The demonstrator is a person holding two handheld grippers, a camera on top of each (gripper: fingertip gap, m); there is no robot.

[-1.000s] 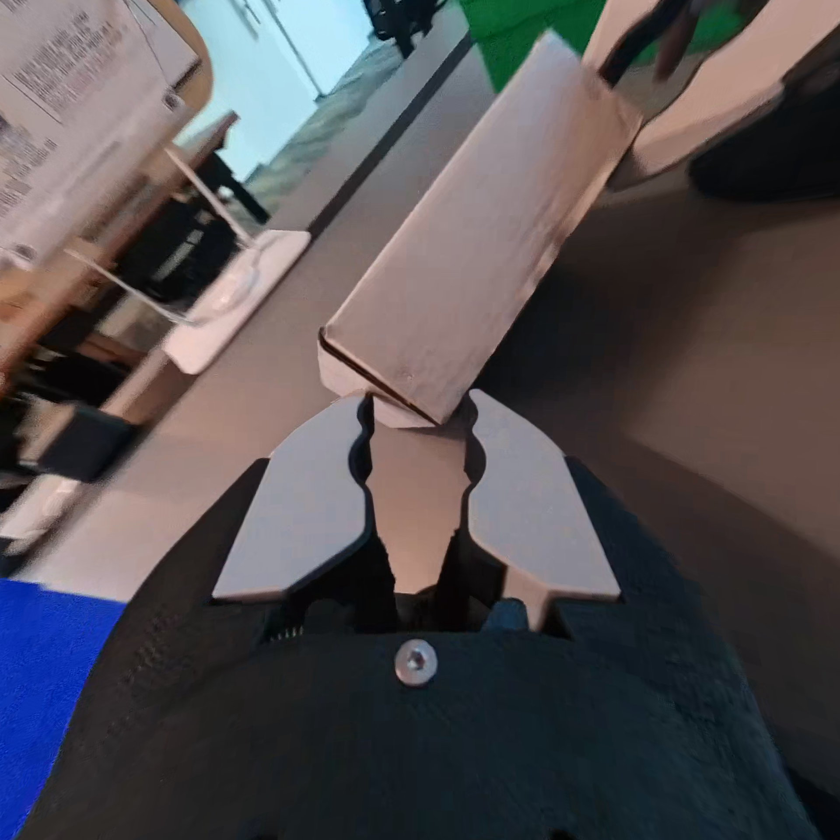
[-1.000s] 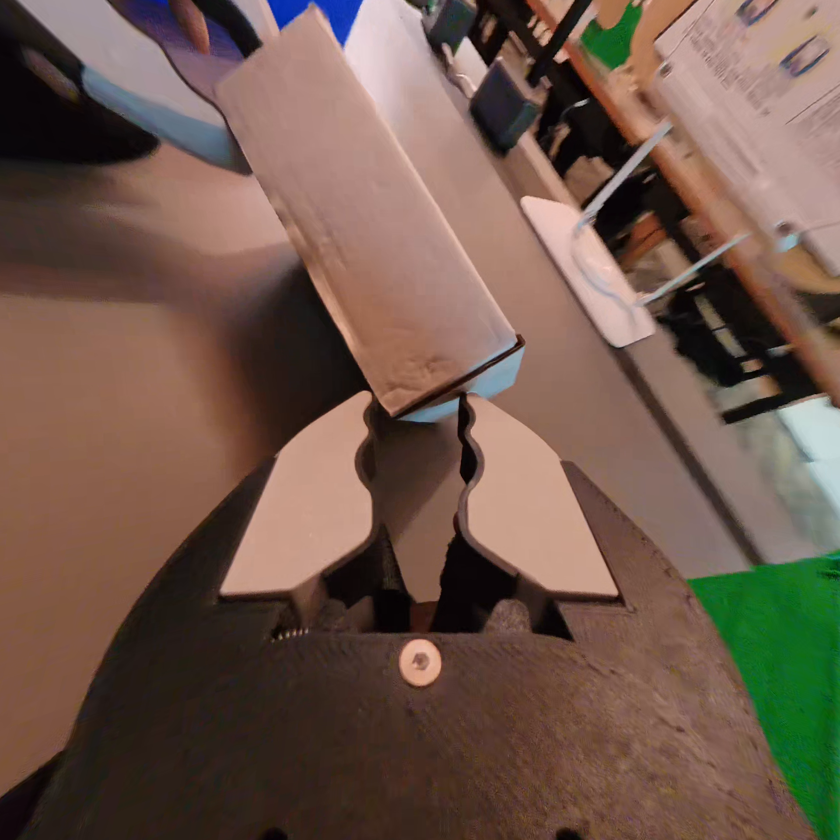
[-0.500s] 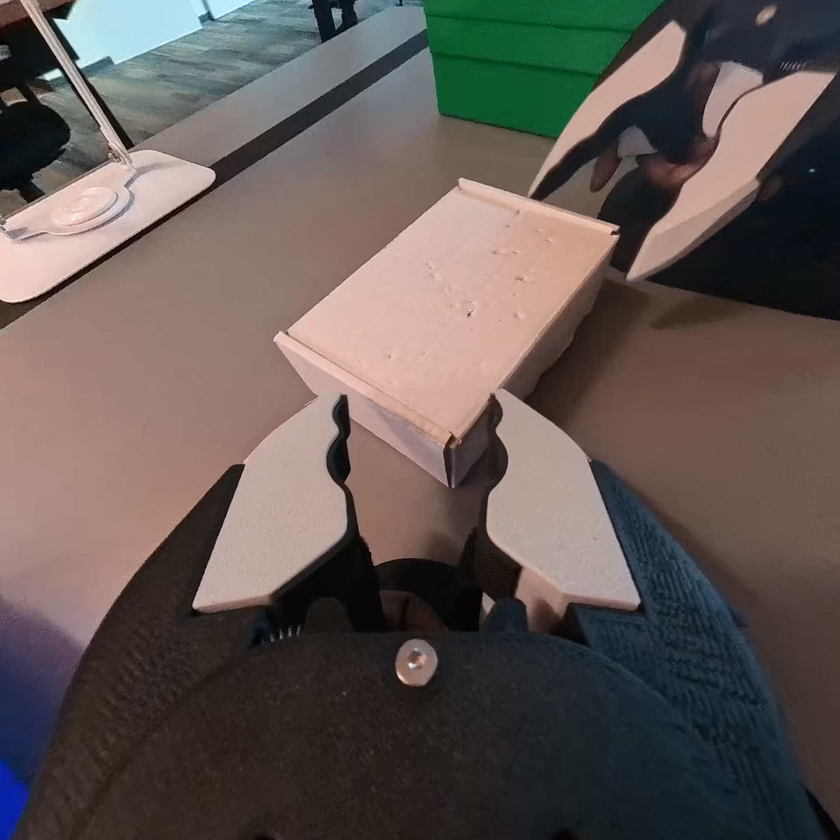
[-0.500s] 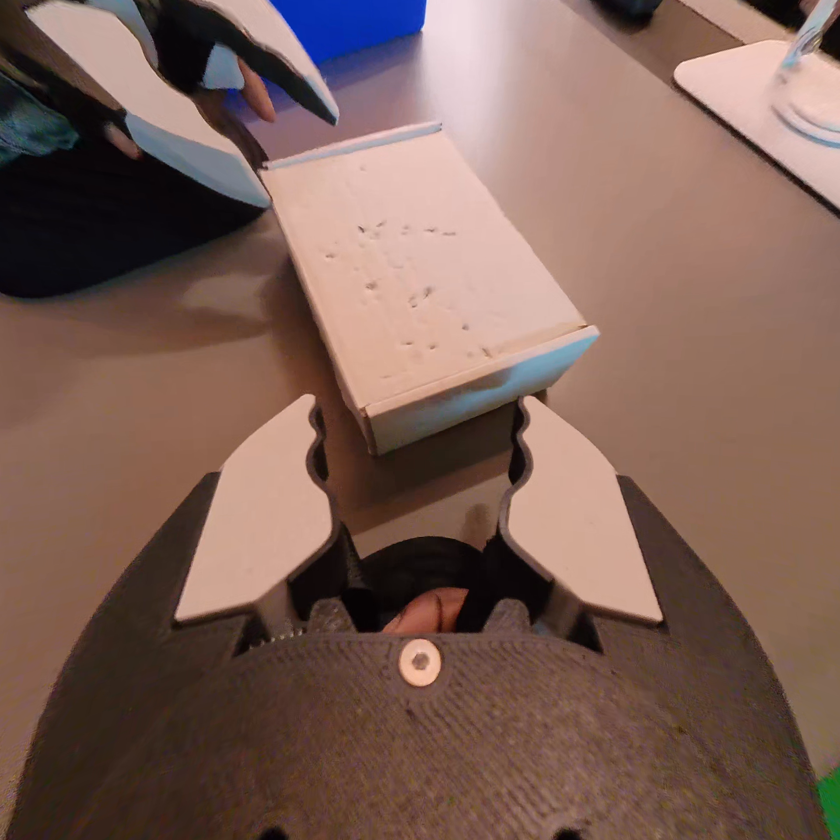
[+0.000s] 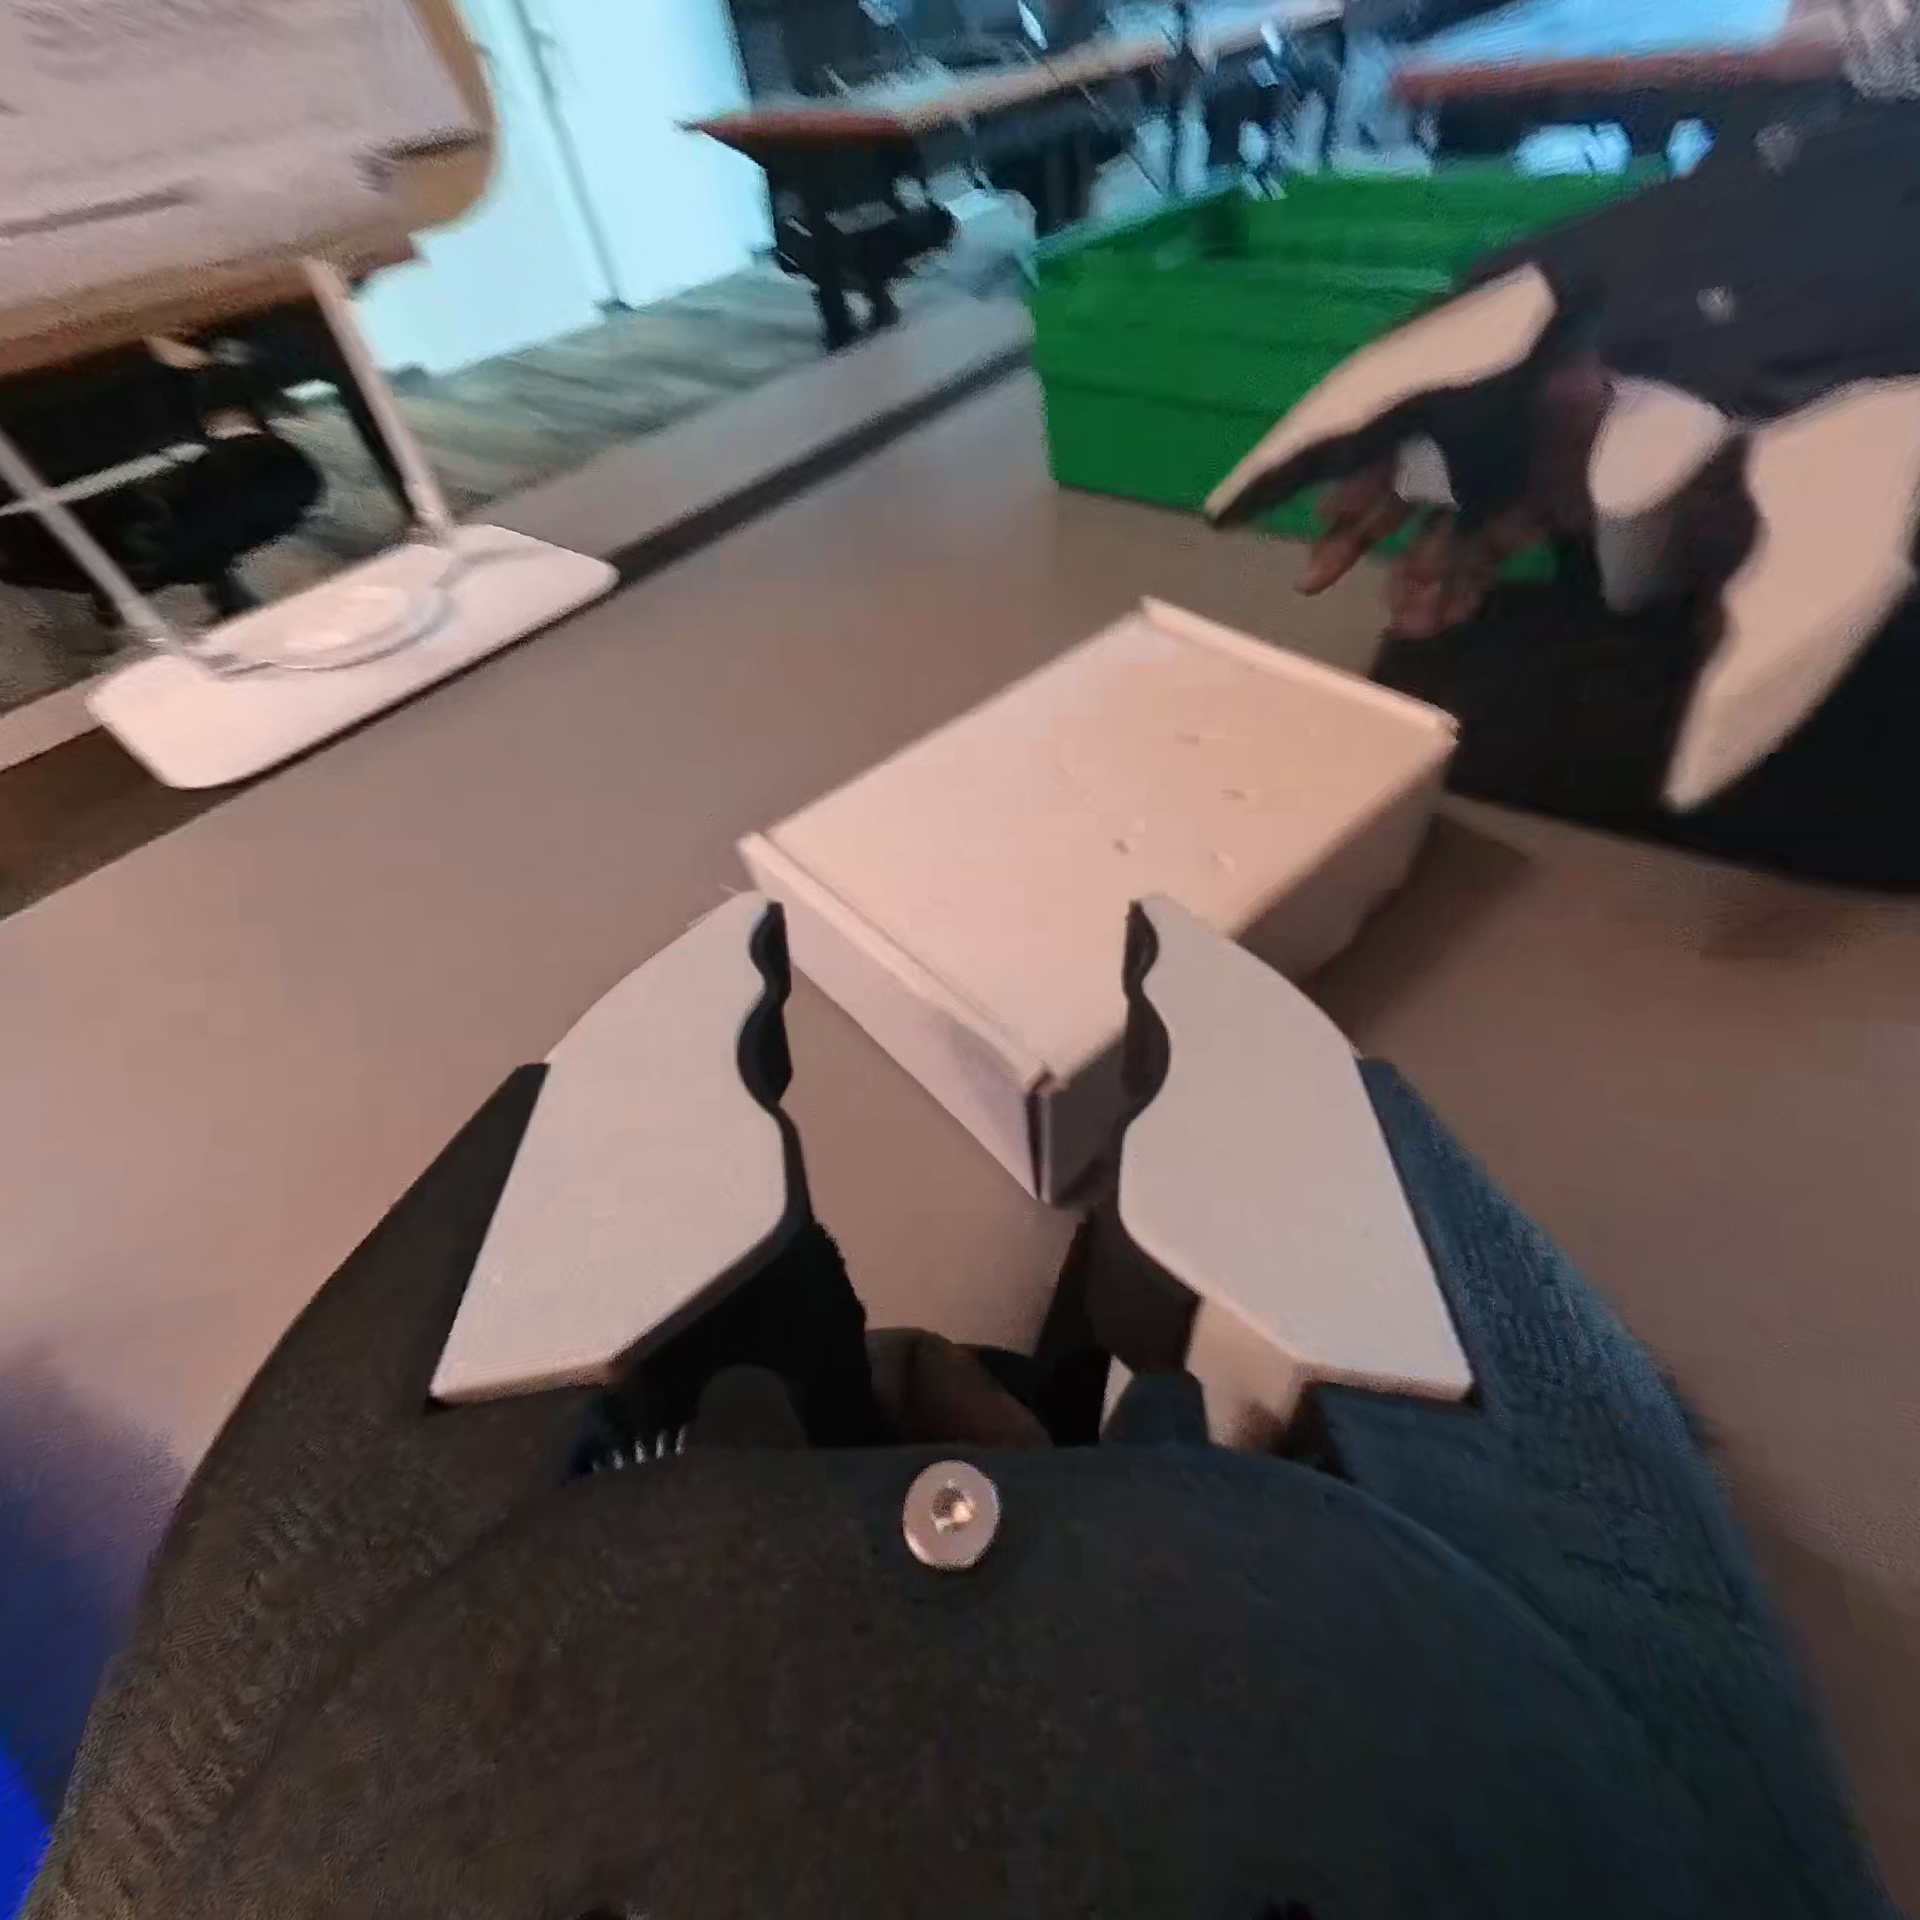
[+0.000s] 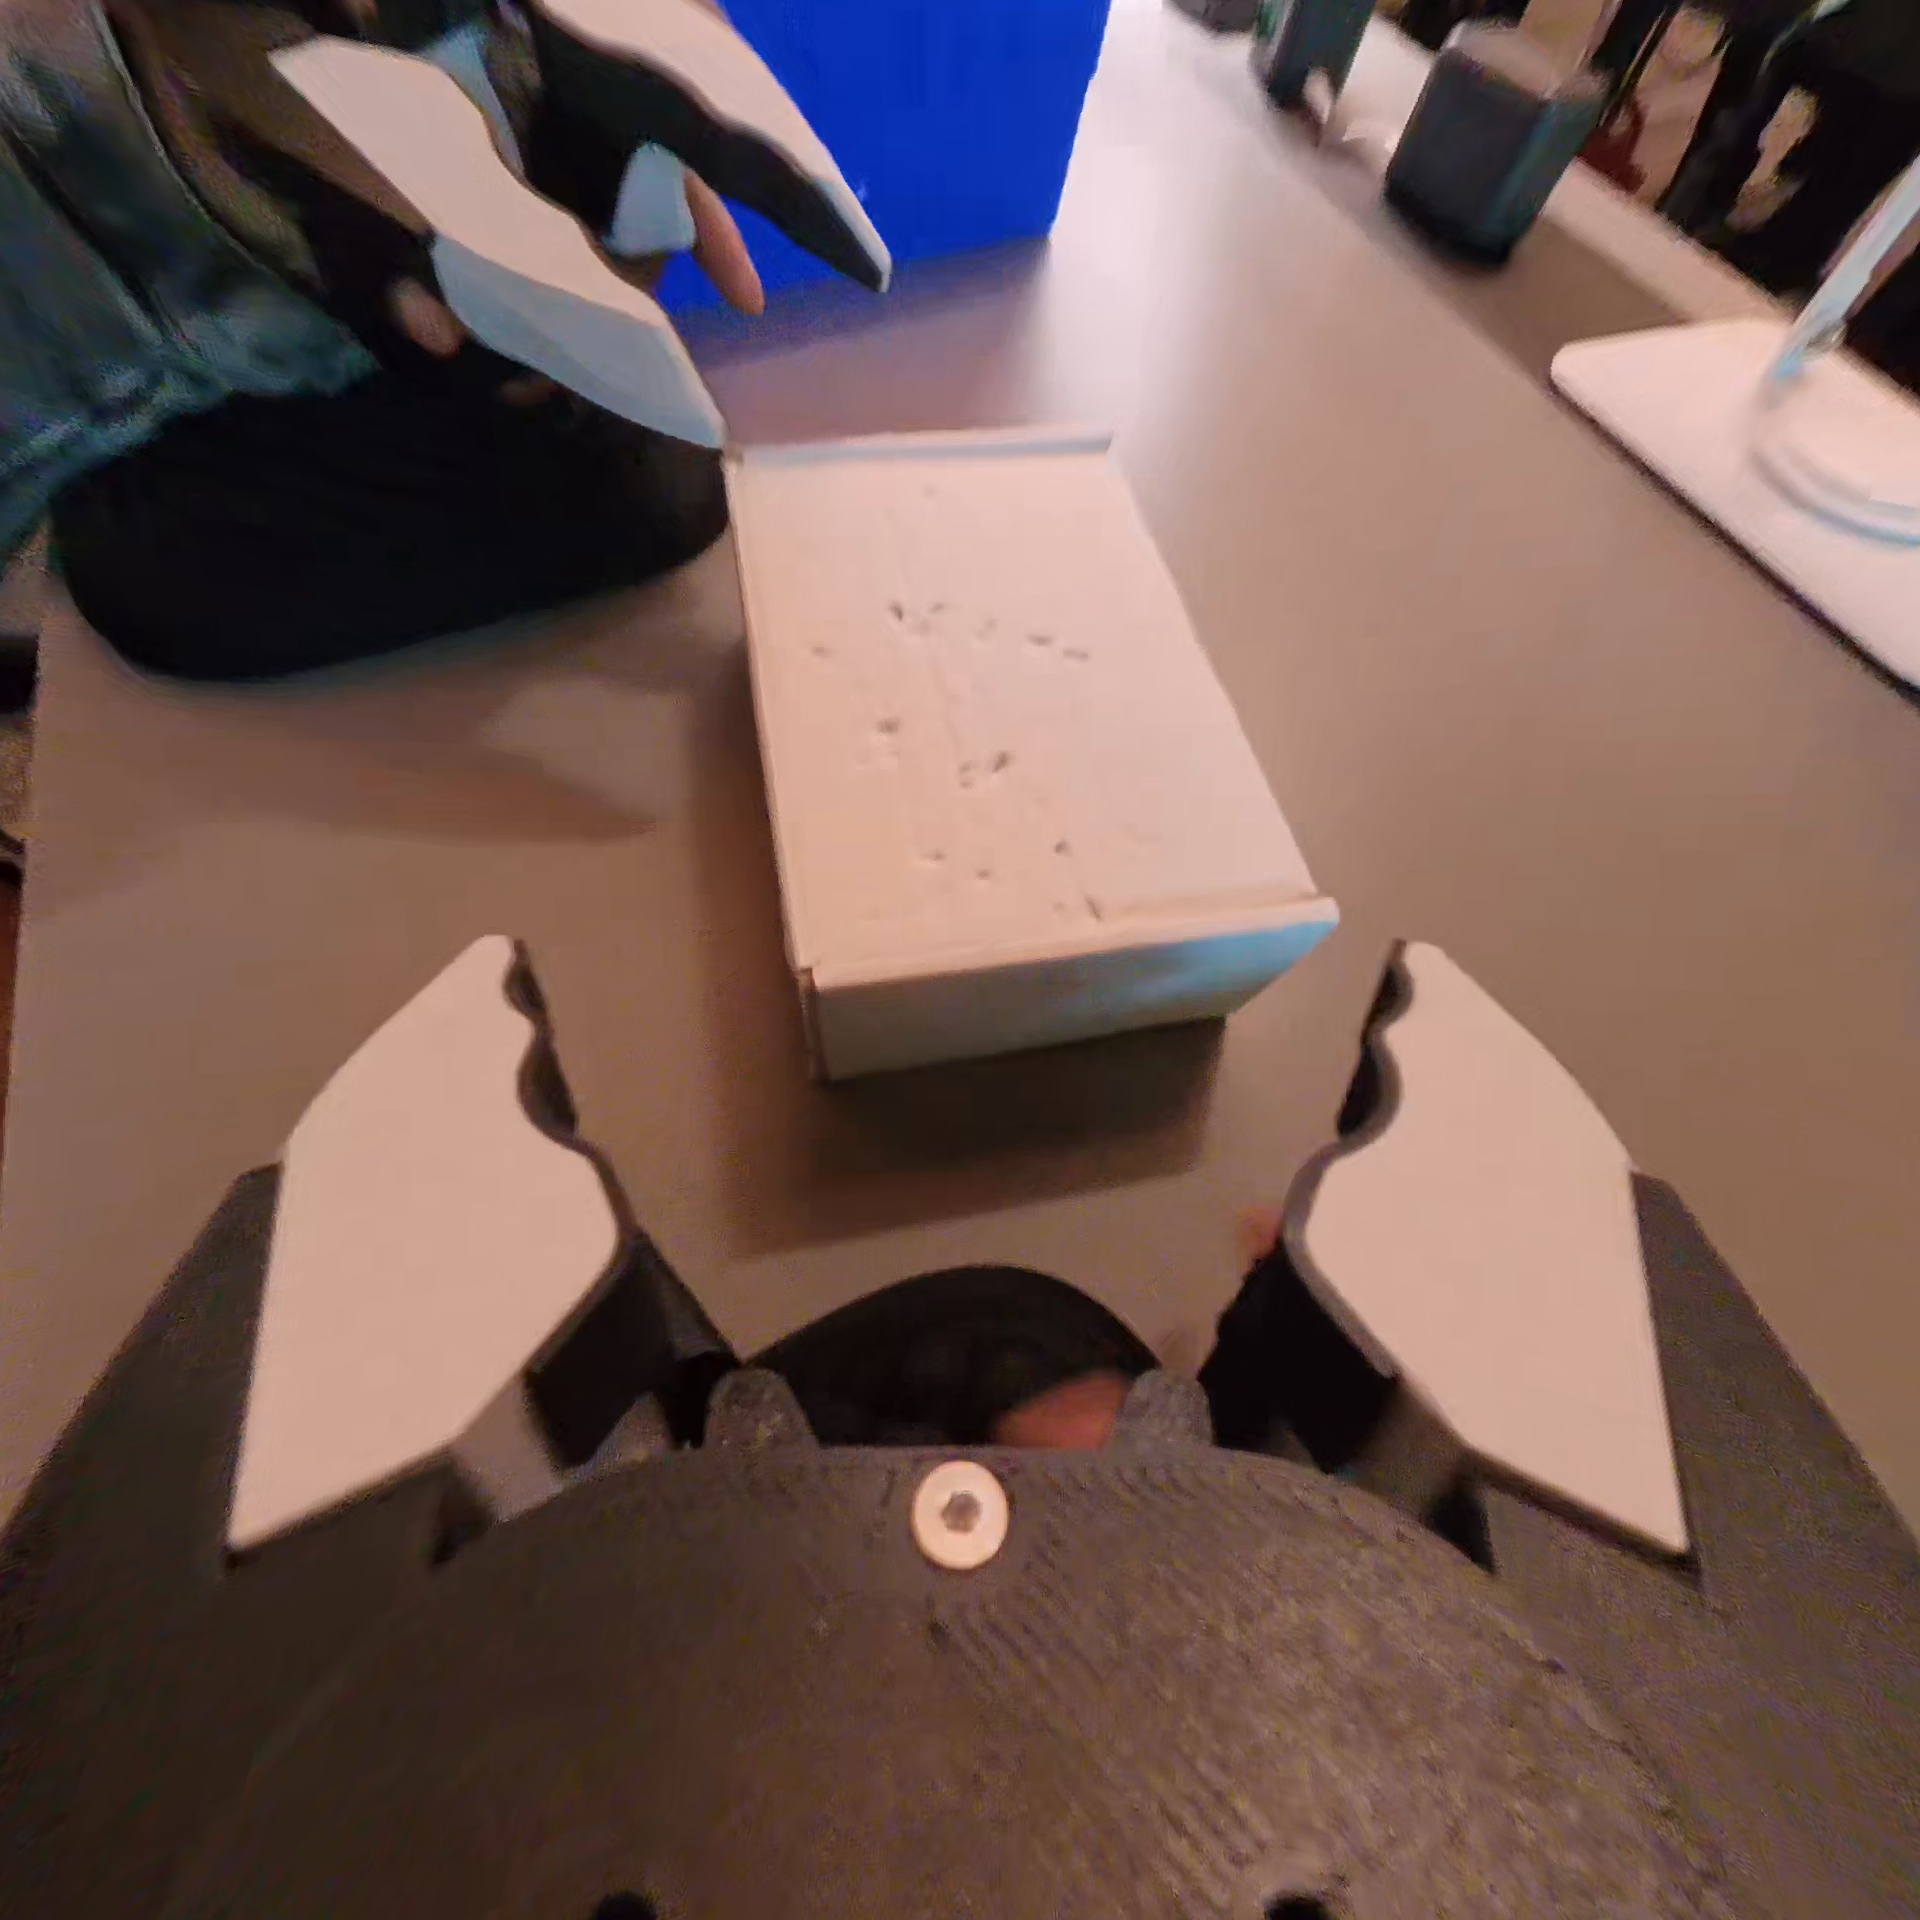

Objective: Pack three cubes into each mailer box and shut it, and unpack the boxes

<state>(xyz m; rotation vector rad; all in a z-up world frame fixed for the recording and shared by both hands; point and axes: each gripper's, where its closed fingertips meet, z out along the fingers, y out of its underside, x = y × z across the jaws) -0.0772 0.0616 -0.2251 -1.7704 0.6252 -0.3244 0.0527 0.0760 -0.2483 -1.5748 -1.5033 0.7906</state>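
Observation:
A shut white mailer box [image 5: 1091,821] lies flat on the brown table [image 5: 364,1039]; it also shows in the right wrist view [image 6: 997,727]. Its lid has small dents. My left gripper [image 5: 951,920] is open, with the box's near corner between its fingers, not gripped. My right gripper [image 6: 954,956] is wide open and empty, a little short of the box's other end. Each gripper shows in the other's view, the right [image 5: 1455,655] and the left [image 6: 800,358], both open by the box's far end. No cubes are in view.
A green bin [image 5: 1195,395] stands behind the box on the right gripper's side, and a blue bin [image 6: 914,125] on the left gripper's side. A white lamp base [image 5: 343,655] [image 6: 1745,468] sits along the table's far edge, and a dark block [image 6: 1486,156] farther back.
A second ago both grippers held the box by its ends in the air. It now lies on the table; both have let go, drawn back slightly, and the right has opened wider.

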